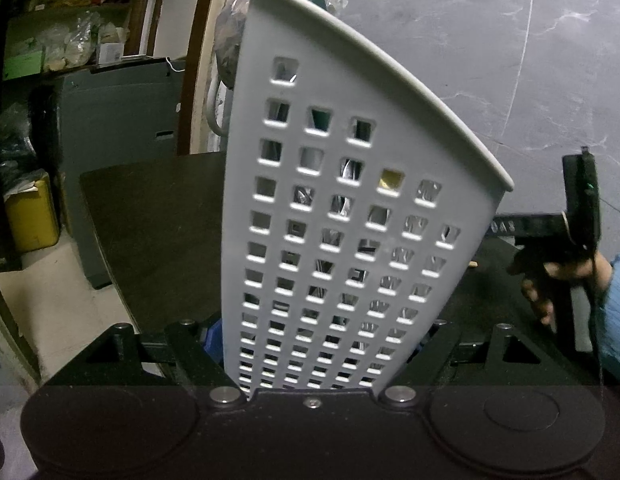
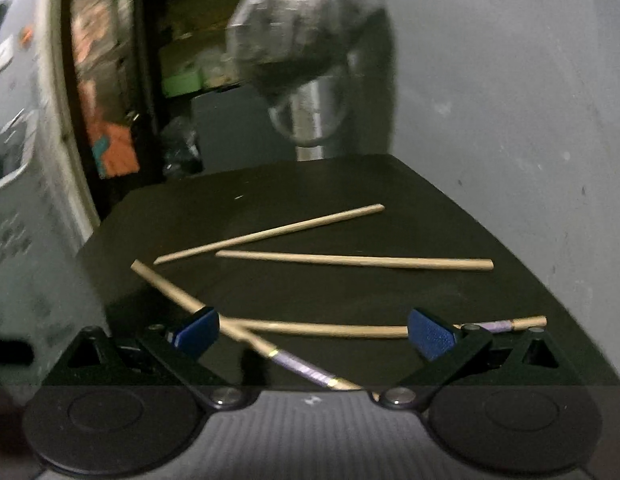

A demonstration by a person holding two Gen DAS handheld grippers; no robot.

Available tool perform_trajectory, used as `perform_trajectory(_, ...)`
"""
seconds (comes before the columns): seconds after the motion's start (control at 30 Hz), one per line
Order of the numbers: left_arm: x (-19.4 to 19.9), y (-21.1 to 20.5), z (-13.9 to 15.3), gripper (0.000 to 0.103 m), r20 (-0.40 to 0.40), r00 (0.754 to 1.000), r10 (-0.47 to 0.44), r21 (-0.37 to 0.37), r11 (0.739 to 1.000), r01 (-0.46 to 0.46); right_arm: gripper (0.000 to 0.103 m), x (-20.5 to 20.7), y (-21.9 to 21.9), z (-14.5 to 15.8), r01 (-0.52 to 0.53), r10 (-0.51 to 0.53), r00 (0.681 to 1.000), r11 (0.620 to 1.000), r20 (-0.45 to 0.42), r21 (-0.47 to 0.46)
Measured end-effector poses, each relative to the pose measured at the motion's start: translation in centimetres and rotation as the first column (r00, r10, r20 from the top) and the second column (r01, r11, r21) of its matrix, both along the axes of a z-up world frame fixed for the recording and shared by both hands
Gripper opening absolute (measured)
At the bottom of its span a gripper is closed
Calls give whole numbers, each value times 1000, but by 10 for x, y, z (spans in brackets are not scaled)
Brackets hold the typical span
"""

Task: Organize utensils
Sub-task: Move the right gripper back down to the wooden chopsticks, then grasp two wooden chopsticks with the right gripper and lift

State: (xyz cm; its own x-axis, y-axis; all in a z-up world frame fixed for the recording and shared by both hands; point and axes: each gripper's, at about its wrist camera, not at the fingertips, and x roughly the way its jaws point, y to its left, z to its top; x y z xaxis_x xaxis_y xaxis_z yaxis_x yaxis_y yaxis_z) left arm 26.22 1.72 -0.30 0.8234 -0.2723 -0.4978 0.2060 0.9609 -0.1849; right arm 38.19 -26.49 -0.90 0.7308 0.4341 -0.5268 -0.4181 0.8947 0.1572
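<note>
Left gripper (image 1: pixel 321 344) clamps the utensil basket (image 1: pixel 329 216) — right gripper (image 2: pixel 313 334) gapes over crossed chopsticks (image 2: pixel 310 326).

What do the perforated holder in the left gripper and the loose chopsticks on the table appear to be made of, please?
Holder: looks like moulded plastic, pale grey, matte; the even square cut-outs and smooth rolled rim suggest it. Chopsticks: probably wood or bamboo, pale tan and unglossy; two carry a purple band with thin gold rings, perhaps paint or wrap. Table: dark and smooth; material unclear.

Matt plastic caddy (image 1: pixel 333 216); wooden chopsticks (image 2: pixel 353 260)
</note>
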Motion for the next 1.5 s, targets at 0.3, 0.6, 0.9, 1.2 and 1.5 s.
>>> perform_trajectory(0.3,0,0,0,80,-1,1000,3,-2,1000,-3,102,50,-21,-7,147,-145,985,989,-91,16)
perform_trajectory(0.6,0,0,-2,80,4,1000,0,-4,1000,0,102,12,-30,-7,168,-151,976,980,-156,105)
perform_trajectory(0.9,0,0,-2,80,4,1000,1,-3,1000,-1,101,6,25,-6,-16,14,996,1000,-90,-22)
perform_trajectory(1.2,0,1,-2,80,4,1000,0,-4,1000,0,66,-2,56,-2,-101,95,994,987,-54,-125)
perform_trajectory(1.5,-1,4,-4,80,7,1000,-6,-6,1000,6,17,-56,44,1,-76,67,995,991,-77,-110)
